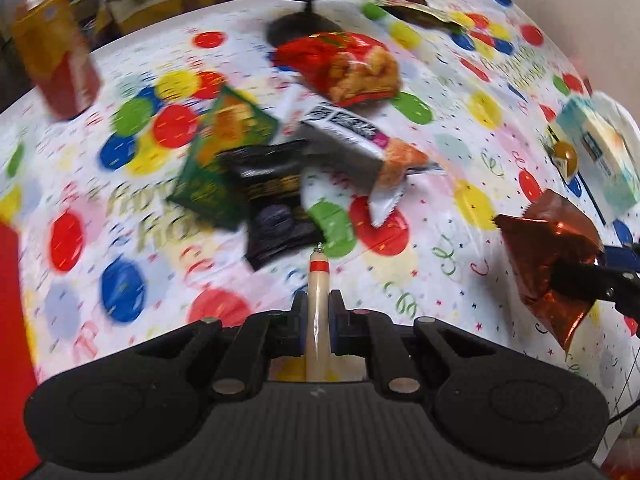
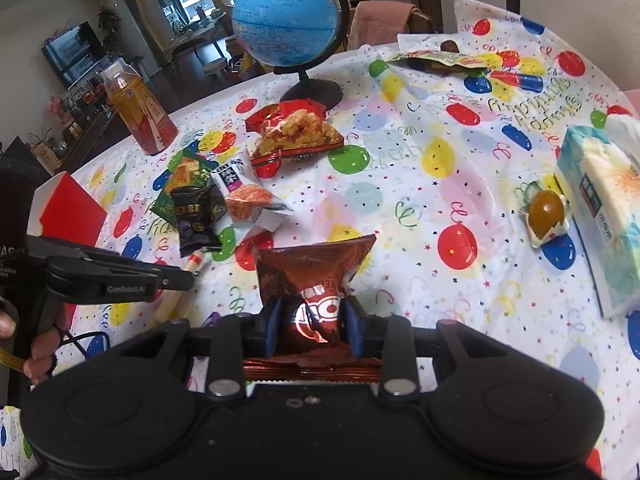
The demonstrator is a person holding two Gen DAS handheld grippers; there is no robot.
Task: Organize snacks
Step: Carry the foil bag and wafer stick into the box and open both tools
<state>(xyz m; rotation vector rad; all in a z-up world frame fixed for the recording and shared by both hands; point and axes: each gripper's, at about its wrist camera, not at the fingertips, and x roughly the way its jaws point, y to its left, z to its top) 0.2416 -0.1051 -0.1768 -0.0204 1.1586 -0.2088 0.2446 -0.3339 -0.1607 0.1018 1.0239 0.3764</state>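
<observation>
My left gripper [image 1: 318, 300] is shut on a thin cream sausage stick [image 1: 318, 304] with a red band near its tip; the stick points up the left wrist view toward the snack pile. My right gripper [image 2: 310, 320] is shut on a shiny brown foil snack bag [image 2: 316, 276], also visible as the brown foil snack bag [image 1: 552, 268] at the right of the left wrist view. The left gripper [image 2: 182, 278] with the sausage stick [image 2: 188, 276] shows at the left of the right wrist view. A black packet [image 2: 196, 216], green packet [image 2: 182, 178], white-orange packet [image 2: 248, 196] and red crispy-snack bag [image 2: 294, 132] lie heaped on the table.
A balloon-print tablecloth [image 2: 400, 184] covers the table. A blue globe [image 2: 286, 20] stands at the back, an orange drink bottle [image 2: 138, 108] back left, a red box [image 2: 70, 208] at the left edge. A tissue pack [image 2: 604, 208] and wrapped brown egg [image 2: 546, 210] lie right; another packet [image 2: 436, 58] lies far back.
</observation>
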